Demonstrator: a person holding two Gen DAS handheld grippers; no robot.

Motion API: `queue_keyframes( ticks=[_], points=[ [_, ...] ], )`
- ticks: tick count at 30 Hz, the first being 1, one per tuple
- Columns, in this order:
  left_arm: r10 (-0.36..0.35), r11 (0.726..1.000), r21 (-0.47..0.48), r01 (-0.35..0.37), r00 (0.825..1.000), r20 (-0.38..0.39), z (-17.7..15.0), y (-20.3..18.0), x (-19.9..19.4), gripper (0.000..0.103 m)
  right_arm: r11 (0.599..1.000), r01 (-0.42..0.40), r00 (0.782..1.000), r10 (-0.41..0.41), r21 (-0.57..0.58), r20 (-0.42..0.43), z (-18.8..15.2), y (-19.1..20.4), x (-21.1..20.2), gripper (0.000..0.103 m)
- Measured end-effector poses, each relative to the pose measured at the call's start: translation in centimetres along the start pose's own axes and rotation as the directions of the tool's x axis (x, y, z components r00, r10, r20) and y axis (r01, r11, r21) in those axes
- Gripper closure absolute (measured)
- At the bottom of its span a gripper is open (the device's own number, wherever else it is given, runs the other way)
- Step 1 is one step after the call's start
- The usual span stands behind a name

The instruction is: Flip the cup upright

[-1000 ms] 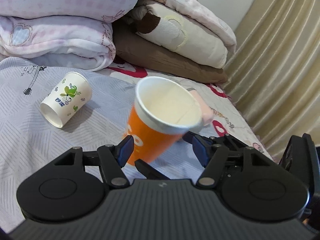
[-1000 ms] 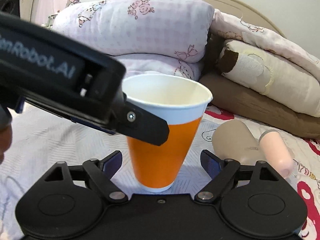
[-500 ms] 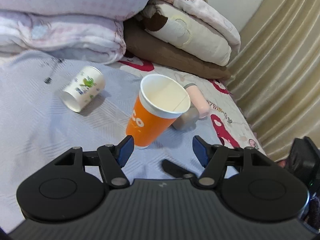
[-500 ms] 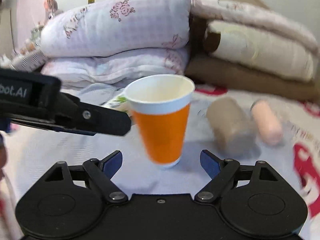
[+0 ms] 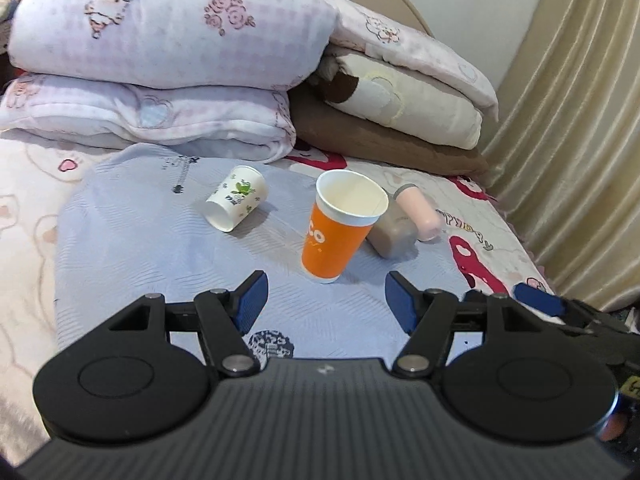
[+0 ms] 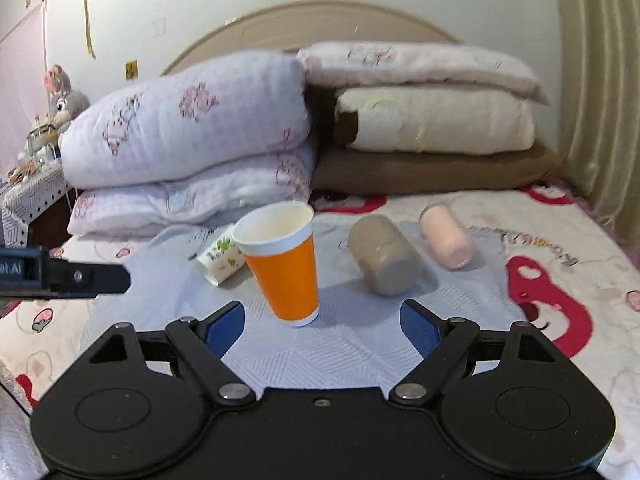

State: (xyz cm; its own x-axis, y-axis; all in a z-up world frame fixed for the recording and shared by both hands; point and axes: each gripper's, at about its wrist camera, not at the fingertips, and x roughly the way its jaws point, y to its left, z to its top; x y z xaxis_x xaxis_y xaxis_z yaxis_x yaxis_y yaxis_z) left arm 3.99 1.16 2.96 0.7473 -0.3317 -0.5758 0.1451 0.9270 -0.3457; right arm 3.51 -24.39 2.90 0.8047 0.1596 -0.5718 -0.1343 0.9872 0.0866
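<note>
An orange paper cup (image 5: pixel 338 228) stands upright, mouth up, on the blue-grey mat (image 5: pixel 140 248); it also shows in the right wrist view (image 6: pixel 286 268). My left gripper (image 5: pixel 326 300) is open and empty, a short way in front of the cup. My right gripper (image 6: pixel 320 322) is open and empty, also just in front of it. A white floral cup (image 5: pixel 236 203) lies on its side to the left, and shows partly behind the orange cup in the right wrist view (image 6: pixel 220 258).
A brown cup (image 6: pixel 384 256) and a pink cup (image 6: pixel 446 236) lie on their sides right of the orange cup. Folded quilts and pillows (image 5: pixel 168 52) are stacked behind. A curtain (image 5: pixel 580 120) hangs at the right. The left gripper's finger (image 6: pixel 80 278) juts in at left.
Both grippers have pulled back from the orange cup, which now stands free on the mat. More of the bed is in view.
</note>
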Motion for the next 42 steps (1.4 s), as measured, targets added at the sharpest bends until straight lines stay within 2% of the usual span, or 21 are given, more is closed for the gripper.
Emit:
queue_keyframes(
  ticks=[6, 12, 14, 18, 20, 28, 31, 36, 38, 42],
  points=[
    [0.033, 0.999, 0.001, -0.033, 0.999, 0.029, -1.4, -0.2, -1.4, 0.039, 0.999, 0.032, 0.998, -0.032, -0.009, 0.062, -0.6, 0.6, -3.6, 0.015],
    [0.093, 0.995, 0.023, -0.094, 0.995, 0.036, -2.7, -0.5, -1.4, 0.039, 0.994, 0.101, 0.988, -0.095, -0.048, 0.124, -2.4, 1.1, -6.0, 0.015],
    [0.112, 0.993, 0.029, -0.114, 0.993, 0.045, -3.0, -0.7, -1.6, 0.039, 0.994, 0.104, 0.987, -0.098, -0.039, 0.127, -2.9, 0.9, -6.4, 0.015],
    [0.107, 0.993, 0.047, -0.111, 0.991, 0.079, -3.5, -1.0, -2.4, 0.038, 0.995, 0.097, 0.987, -0.095, -0.013, 0.133, -3.3, 0.4, -6.6, 0.015],
    [0.120, 0.990, 0.061, -0.126, 0.989, 0.090, -3.6, -1.2, -2.8, 0.038, 0.995, 0.104, 0.988, -0.102, -0.010, 0.112, -3.4, 0.3, -6.2, 0.015],
    [0.161, 0.980, 0.099, -0.171, 0.982, 0.094, -3.9, -2.0, -3.1, 0.034, 0.996, 0.089, 0.990, -0.089, 0.002, 0.106, -3.4, 0.3, -6.2, 0.013],
    [0.186, 0.973, 0.120, -0.196, 0.978, 0.093, -4.2, -2.0, -2.8, 0.034, 0.994, 0.112, 0.988, -0.112, 0.002, 0.108, -3.6, 0.4, -6.1, 0.012],
    [0.197, 0.970, 0.131, -0.207, 0.977, 0.086, -4.6, -1.9, -2.2, 0.024, 0.990, 0.144, 0.985, -0.144, 0.005, 0.100, -3.7, 0.5, -5.8, 0.006],
    [0.198, 0.968, 0.141, -0.209, 0.976, 0.085, -4.7, -2.0, -2.1, 0.014, 0.987, 0.161, 0.982, -0.160, -0.001, 0.096, -3.8, 0.6, -5.6, 0.005],
    [0.204, 0.963, 0.161, -0.216, 0.975, 0.089, -5.1, -2.4, -1.9, 0.010, 0.984, 0.177, 0.981, -0.176, -0.005, 0.084, -3.8, 0.7, -5.4, 0.004]
  ],
)
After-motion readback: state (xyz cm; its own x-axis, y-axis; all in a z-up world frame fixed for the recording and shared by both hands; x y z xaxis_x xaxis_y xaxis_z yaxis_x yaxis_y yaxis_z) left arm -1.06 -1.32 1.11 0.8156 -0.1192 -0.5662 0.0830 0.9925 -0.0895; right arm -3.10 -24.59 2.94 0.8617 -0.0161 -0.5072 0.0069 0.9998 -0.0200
